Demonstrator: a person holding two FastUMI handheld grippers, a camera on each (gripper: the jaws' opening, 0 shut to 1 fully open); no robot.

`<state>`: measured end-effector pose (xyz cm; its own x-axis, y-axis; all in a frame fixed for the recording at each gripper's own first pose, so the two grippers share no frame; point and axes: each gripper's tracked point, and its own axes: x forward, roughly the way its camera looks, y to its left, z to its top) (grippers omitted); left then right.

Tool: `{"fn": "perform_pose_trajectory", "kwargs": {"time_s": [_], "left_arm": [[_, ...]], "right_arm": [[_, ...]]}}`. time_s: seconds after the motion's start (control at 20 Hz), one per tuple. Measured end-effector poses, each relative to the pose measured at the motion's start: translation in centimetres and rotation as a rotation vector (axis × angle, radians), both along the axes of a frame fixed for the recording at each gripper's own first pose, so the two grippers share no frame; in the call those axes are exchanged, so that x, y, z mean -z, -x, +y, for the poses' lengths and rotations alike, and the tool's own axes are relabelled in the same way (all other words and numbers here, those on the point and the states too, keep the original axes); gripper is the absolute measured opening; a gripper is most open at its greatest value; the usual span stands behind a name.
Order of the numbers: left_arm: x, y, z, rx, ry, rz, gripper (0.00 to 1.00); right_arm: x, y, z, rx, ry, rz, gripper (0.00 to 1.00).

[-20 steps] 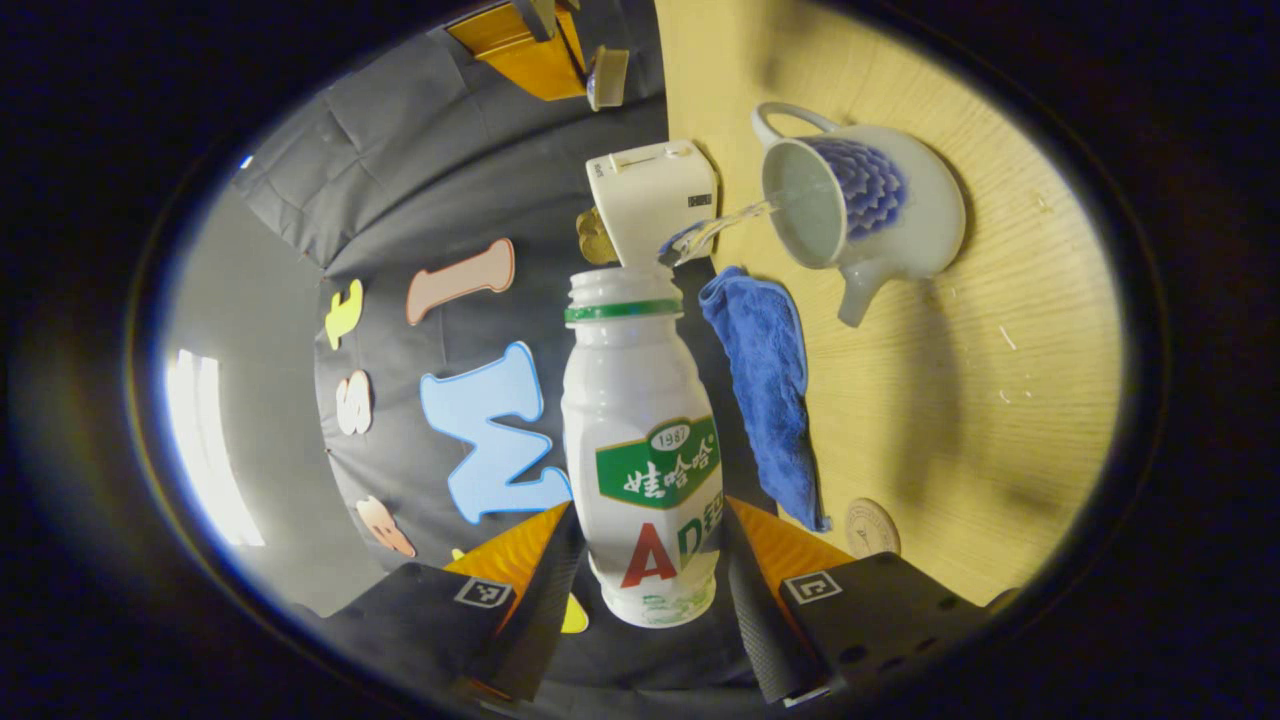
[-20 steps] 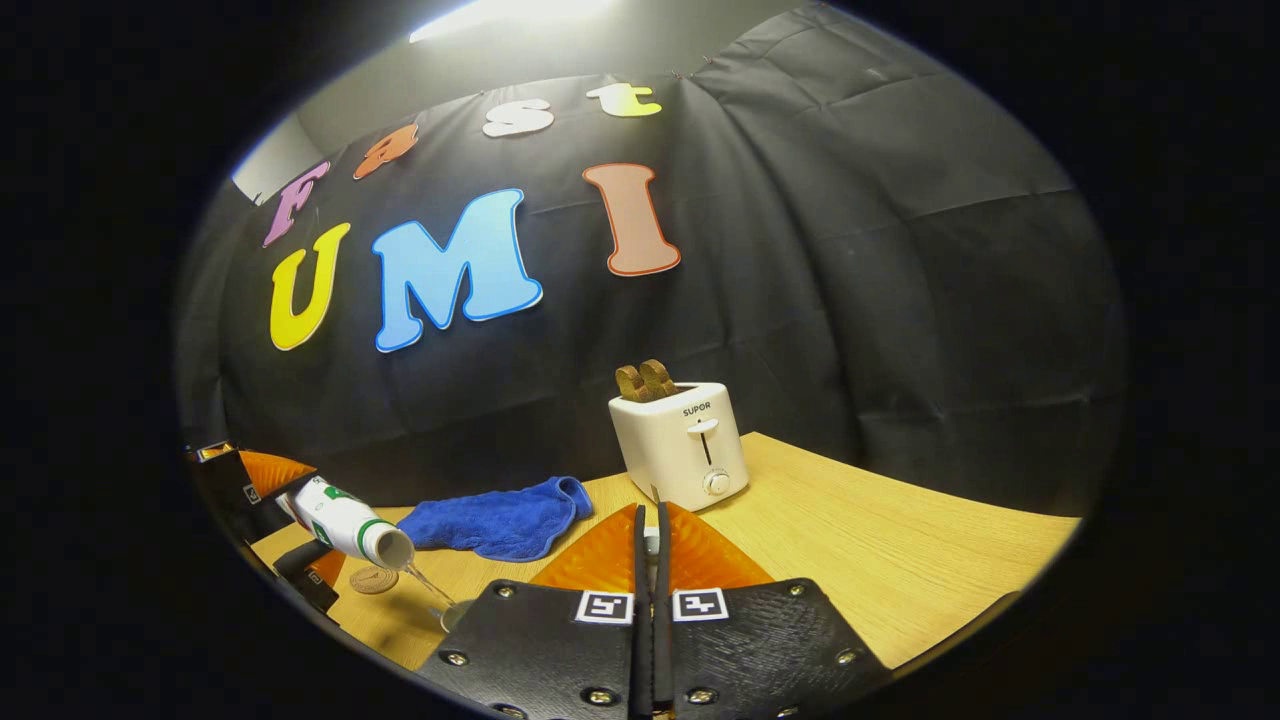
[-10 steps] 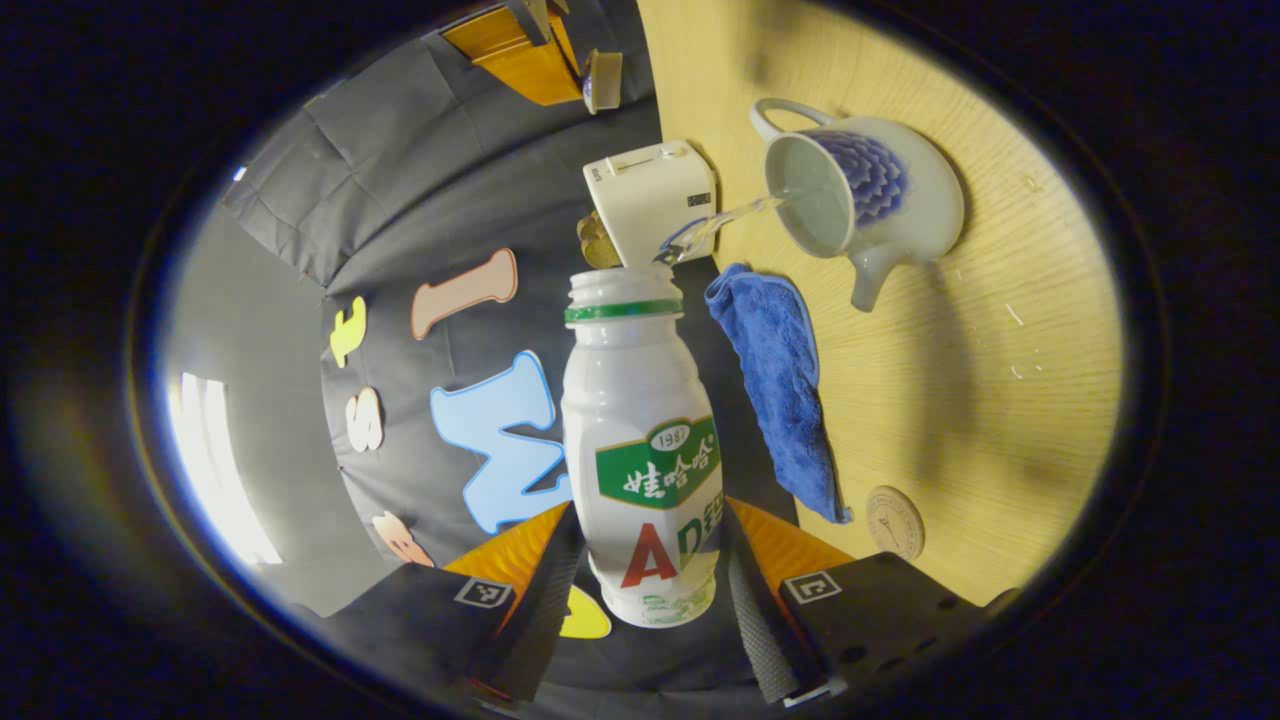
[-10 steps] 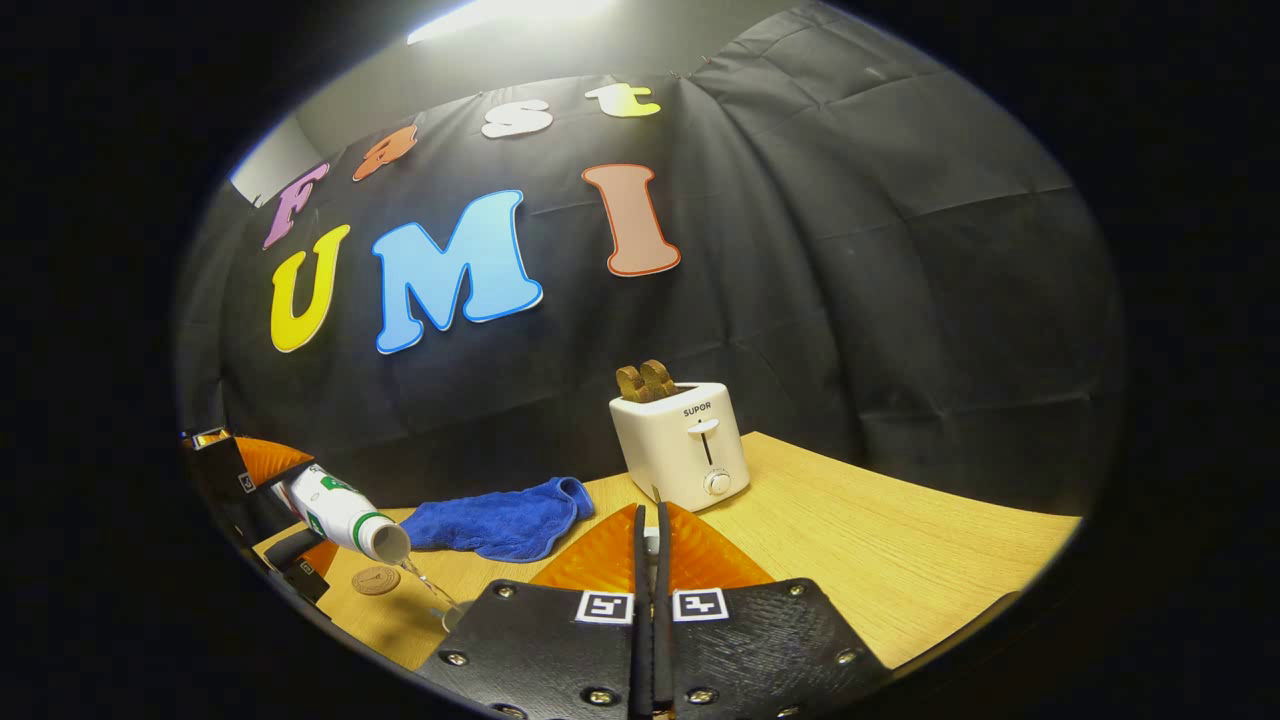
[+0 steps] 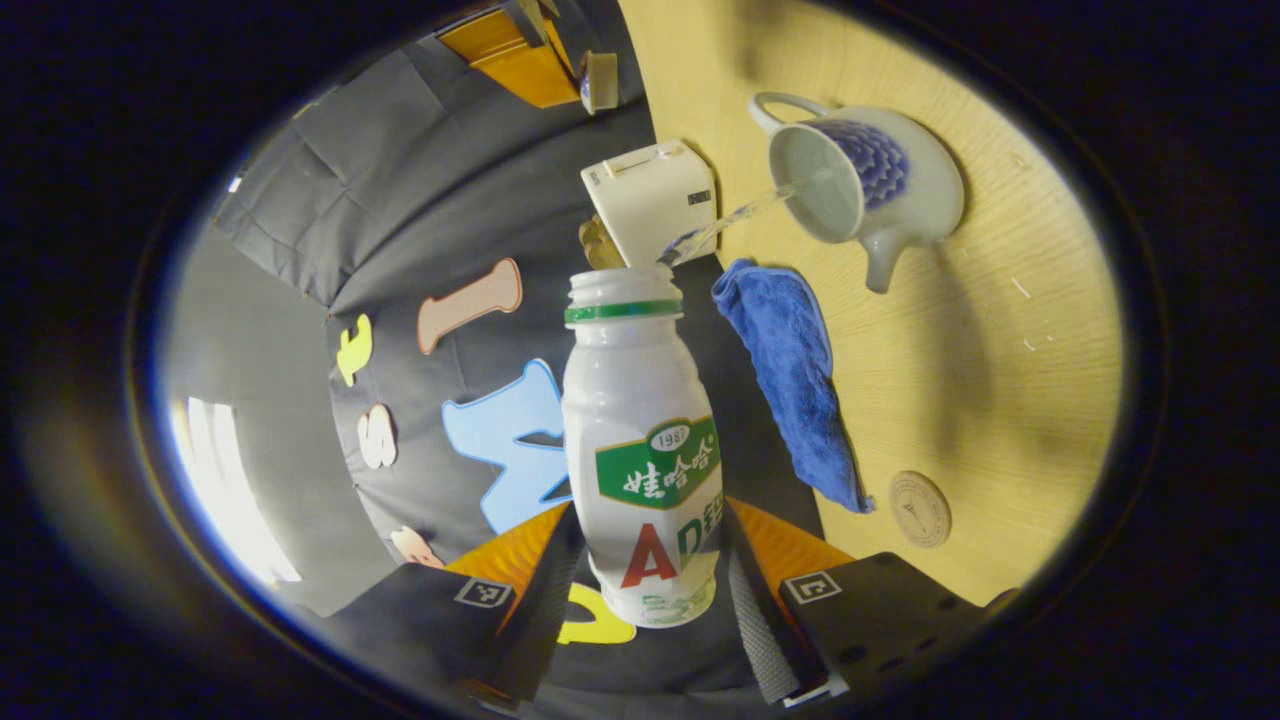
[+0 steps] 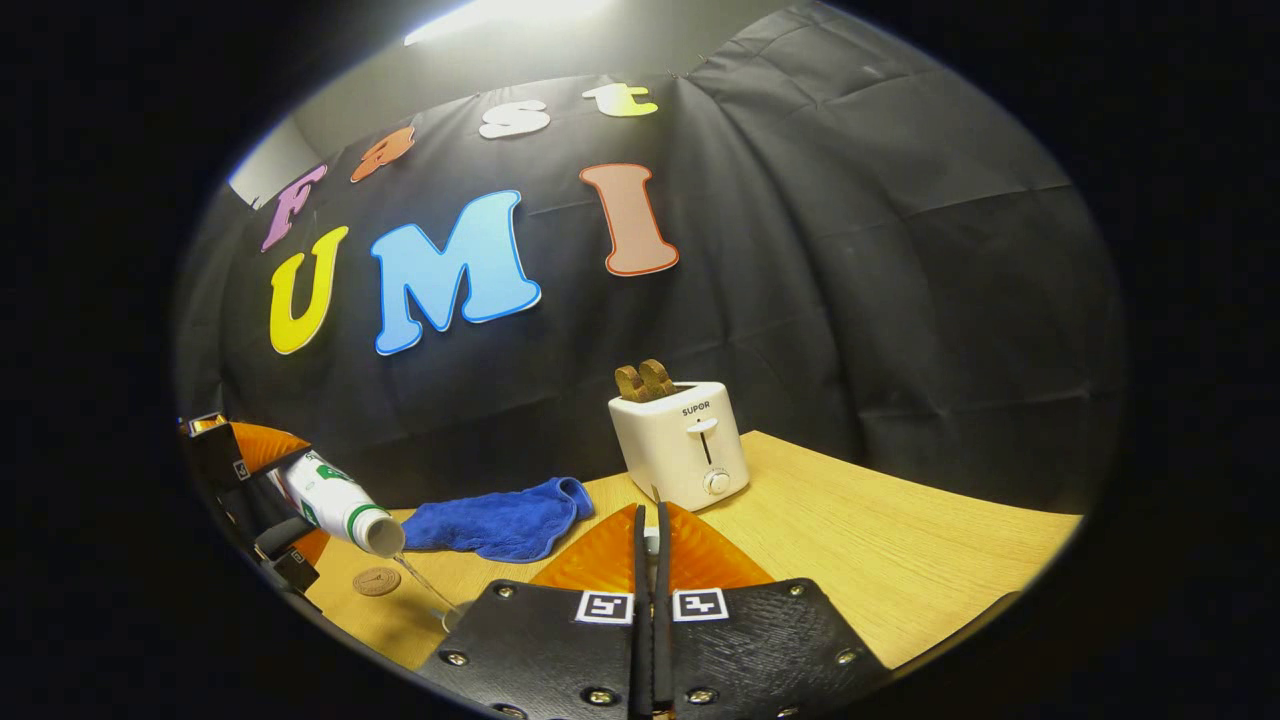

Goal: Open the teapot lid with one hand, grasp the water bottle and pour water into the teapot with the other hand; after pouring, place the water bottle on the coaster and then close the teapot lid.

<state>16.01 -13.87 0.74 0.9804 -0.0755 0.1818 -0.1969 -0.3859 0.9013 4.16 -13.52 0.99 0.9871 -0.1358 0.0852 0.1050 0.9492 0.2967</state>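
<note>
My left gripper (image 5: 650, 520) is shut on a white water bottle (image 5: 640, 430) with a green neck band, tipped on its side. A thin stream of water (image 5: 735, 212) runs from its mouth into the open white teapot with a blue flower (image 5: 885, 190) on the wooden table. The round coaster (image 5: 920, 508) lies bare on the table beside the blue cloth. In the right gripper view the bottle (image 6: 335, 500) pours at the far left, above the teapot's rim (image 6: 455, 615). My right gripper (image 6: 650, 560) is raised and shut on the teapot lid (image 5: 600, 80).
A blue cloth (image 6: 500, 520) lies between the coaster (image 6: 377, 580) and a white toaster (image 6: 685, 445) holding toast near the back wall. The wooden table (image 6: 900, 560) stretches bare to the right of the toaster.
The bottle has drawn back a little to the left and up while the stream keeps running into the teapot. The right gripper with the lid has stayed put.
</note>
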Motion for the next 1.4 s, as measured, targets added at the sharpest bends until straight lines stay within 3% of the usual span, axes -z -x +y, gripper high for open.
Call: {"fn": "perform_pose_trajectory", "kwargs": {"time_s": [0.05,0.1,0.85,1.4], "left_arm": [[0.0,0.0,0.0,0.002,-0.009,-0.002,0.89],[0.0,0.0,-0.1,0.004,-0.019,-0.003,0.83],[0.0,0.5,-1.3,0.05,-0.151,-0.013,0.83],[0.5,0.8,-2.3,0.078,-0.197,-0.009,0.83]], "right_arm": [[0.0,0.0,0.0,0.0,0.0,0.0,0.0],[-0.1,0.0,0.0,0.001,-0.001,0.0,0.0],[0.0,0.0,-0.1,-0.005,-0.008,0.003,0.0],[-0.1,0.0,-0.2,-0.007,-0.017,-0.001,0.0]]}}
